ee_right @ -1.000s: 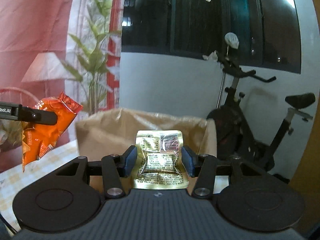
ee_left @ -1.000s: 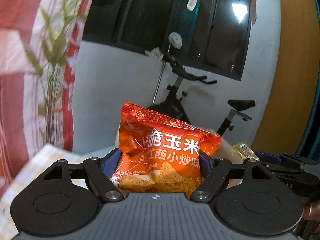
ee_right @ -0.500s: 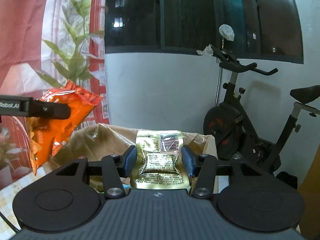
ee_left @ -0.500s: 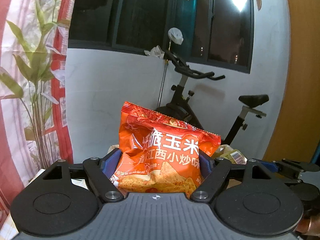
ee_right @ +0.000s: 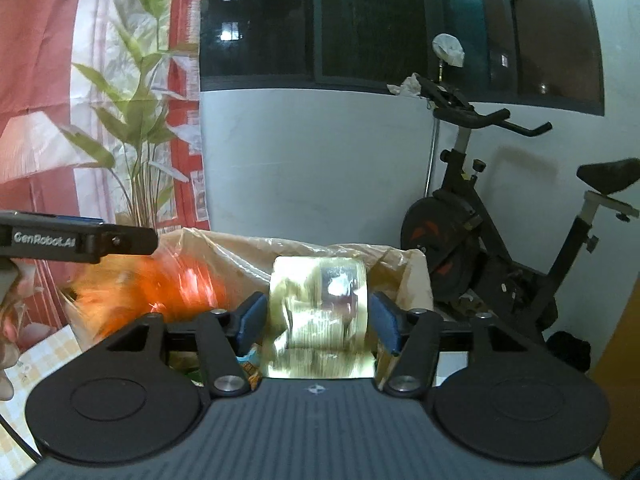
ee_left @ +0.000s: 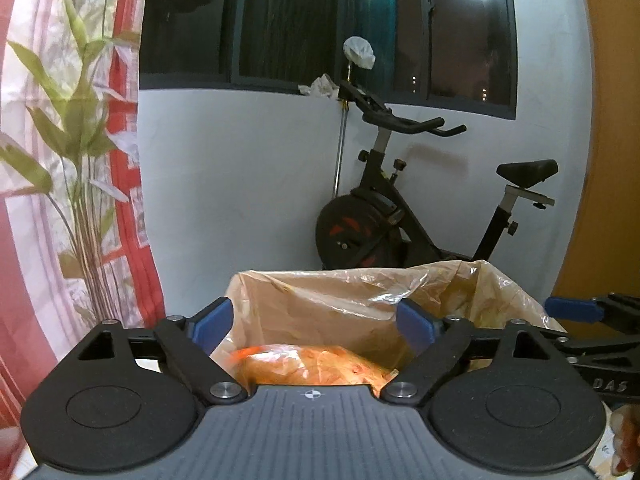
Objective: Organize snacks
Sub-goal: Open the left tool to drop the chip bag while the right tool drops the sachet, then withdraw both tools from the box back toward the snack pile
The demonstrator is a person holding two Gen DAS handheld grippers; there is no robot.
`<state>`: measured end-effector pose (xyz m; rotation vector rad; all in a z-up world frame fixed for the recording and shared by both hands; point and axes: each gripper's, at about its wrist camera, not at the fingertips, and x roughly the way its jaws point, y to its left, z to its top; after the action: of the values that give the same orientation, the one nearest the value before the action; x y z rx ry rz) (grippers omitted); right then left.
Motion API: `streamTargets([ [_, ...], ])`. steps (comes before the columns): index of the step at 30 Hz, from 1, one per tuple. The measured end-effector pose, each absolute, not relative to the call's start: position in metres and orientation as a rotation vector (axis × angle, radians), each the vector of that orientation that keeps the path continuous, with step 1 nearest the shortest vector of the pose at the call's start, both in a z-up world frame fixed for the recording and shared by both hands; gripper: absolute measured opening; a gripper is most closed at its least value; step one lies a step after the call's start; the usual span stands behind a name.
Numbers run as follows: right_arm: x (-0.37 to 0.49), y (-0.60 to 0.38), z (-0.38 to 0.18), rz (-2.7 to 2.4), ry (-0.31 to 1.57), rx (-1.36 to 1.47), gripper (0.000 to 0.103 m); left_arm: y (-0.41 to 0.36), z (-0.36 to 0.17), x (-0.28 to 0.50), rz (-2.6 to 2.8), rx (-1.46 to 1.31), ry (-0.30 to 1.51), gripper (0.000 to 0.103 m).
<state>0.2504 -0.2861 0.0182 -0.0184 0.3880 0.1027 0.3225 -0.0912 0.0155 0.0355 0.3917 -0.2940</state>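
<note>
My left gripper (ee_left: 314,322) hangs over a plastic-lined cardboard box (ee_left: 360,292), jaws opening with nothing between the pads. The orange chips bag (ee_left: 312,366) is a blur below them, dropping into the box. In the right wrist view the same orange chips bag (ee_right: 160,288) streaks down under the left gripper's finger (ee_right: 80,240). My right gripper (ee_right: 318,320) is over the box (ee_right: 412,280) too, jaws opening. The gold snack packet (ee_right: 320,312) sits blurred between its blue pads, with small gaps on both sides. The right gripper's fingertip (ee_left: 576,310) shows at the right edge of the left wrist view.
An exercise bike (ee_left: 400,216) stands against the white wall behind the box. A red and white curtain with a leaf print (ee_right: 120,120) hangs at the left. A checked tablecloth (ee_right: 44,352) covers the table under the box. A wooden door (ee_left: 612,160) is at the right.
Both grippers swung over the lined box and their jaws spread. The orange bag left the left jaws and is falling; the gold packet has come loose in the right jaws.
</note>
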Motion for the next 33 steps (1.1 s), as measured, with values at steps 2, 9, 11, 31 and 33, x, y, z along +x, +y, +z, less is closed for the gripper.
streamTargets([
  [2,0.246,-0.288,0.02,0.099,0.383,-0.006,0.072,-0.088,0.018,0.318,-0.294,0.038,0.391,0.092],
  [9,0.226,-0.283,0.026,0.095,0.376,-0.01,0.073,-0.08,0.022,0.297,-0.296,0.045,0.394,0.092],
  [11,0.218,-0.28,0.028,0.1,0.37,-0.01,0.074,-0.077,0.023,0.289,-0.298,0.06,0.396,0.092],
  [31,0.139,-0.272,0.02,0.065,0.338,0.078,0.102,-0.028,0.002,0.202,-0.288,0.02,0.409,0.092],
  [33,0.134,-0.271,0.015,0.051,0.339,0.076,0.103,-0.024,-0.001,0.197,-0.28,0.023,0.411,0.092],
])
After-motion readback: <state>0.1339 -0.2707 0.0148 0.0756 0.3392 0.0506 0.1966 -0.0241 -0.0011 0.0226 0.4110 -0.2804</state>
